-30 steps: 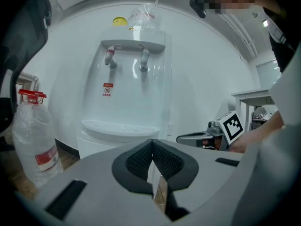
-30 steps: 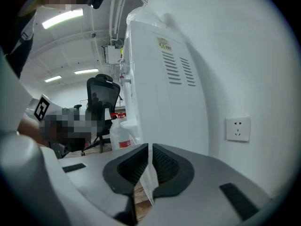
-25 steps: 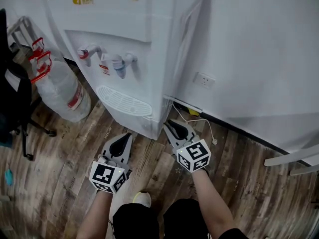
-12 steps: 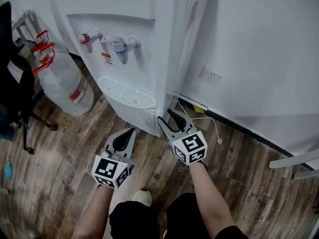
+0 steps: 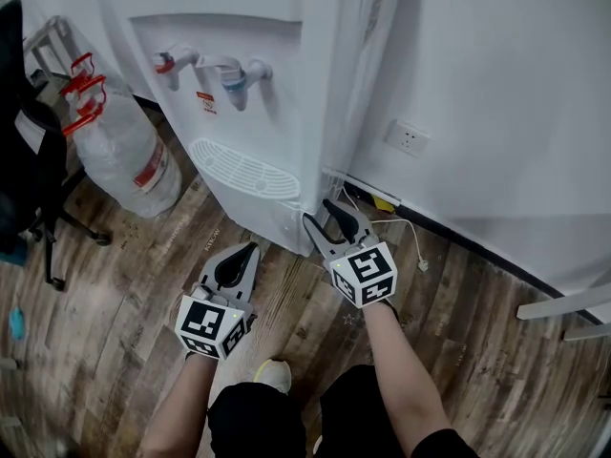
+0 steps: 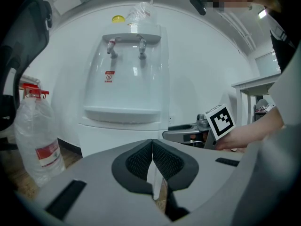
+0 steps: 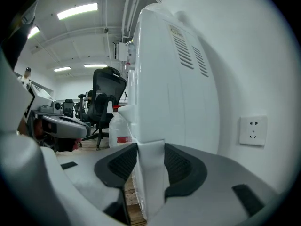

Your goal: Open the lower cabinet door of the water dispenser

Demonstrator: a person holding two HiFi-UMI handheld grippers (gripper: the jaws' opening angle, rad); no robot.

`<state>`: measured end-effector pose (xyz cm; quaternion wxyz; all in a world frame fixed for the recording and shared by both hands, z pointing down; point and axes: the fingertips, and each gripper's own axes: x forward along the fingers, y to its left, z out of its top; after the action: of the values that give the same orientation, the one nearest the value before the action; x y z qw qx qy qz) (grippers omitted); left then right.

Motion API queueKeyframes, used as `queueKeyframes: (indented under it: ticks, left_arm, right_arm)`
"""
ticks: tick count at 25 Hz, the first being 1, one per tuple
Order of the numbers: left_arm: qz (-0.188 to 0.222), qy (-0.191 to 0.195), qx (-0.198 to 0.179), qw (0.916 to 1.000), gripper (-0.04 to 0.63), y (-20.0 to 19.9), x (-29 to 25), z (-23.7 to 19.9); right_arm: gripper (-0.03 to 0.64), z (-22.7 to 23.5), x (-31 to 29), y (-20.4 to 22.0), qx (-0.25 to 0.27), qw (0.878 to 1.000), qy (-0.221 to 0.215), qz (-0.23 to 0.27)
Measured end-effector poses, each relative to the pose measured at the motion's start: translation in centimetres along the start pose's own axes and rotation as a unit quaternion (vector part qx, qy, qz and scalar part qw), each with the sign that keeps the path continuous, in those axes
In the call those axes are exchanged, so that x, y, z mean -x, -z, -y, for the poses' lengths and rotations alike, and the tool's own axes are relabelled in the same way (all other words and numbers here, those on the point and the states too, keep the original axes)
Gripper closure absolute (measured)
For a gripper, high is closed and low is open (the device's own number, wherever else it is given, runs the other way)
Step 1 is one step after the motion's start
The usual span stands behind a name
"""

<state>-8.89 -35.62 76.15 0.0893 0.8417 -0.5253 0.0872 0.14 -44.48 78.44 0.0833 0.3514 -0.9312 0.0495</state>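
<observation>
The white water dispenser (image 5: 248, 84) stands against the wall, its lower cabinet door (image 6: 122, 138) below the drip tray (image 5: 243, 170). My right gripper (image 5: 320, 216) is at the door's bottom right corner. Its jaws have just been opening and stand wide, with the door's white edge (image 7: 150, 173) filling the gap between the pads (image 7: 123, 163); I see no squeeze. My left gripper (image 5: 250, 248) hovers low over the floor in front of the door, a short way off. It is shut, its pads (image 6: 141, 160) meeting with nothing between them.
A large clear water bottle (image 5: 119, 151) with red handles lies left of the dispenser, beside a black office chair (image 5: 29, 179). A wall socket (image 5: 408, 139) and a white cable (image 5: 401, 227) are to the right, behind my right gripper. The floor is wooden planks.
My right gripper's jaws have spread wide and it has slid forward against the dispenser's lower right corner. The left gripper has stayed shut and hardly moved.
</observation>
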Motion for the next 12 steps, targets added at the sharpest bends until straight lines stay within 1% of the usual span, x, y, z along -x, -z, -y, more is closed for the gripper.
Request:
queueKeyframes:
  ticks: [3, 8, 12]
  left_arm:
    - [0.001, 0.0, -0.002, 1.0, 0.581, -0.01, 0.12, -0.06]
    - [0.002, -0.002, -0.002, 1.0, 0.581, 0.04, 0.34, -0.15]
    - [0.005, 0.0, -0.003, 1.0, 0.581, -0.08, 0.41, 0.25]
  right_arm:
    - [0.439, 0.02, 0.0, -0.05, 0.006, 1.0, 0.006, -0.001]
    - [0.439, 0.05, 0.05, -0.01, -0.006, 1.0, 0.012, 0.0]
    - [0.44, -0.43, 0.22, 0.0, 0.0, 1.0, 0.012, -0.003]
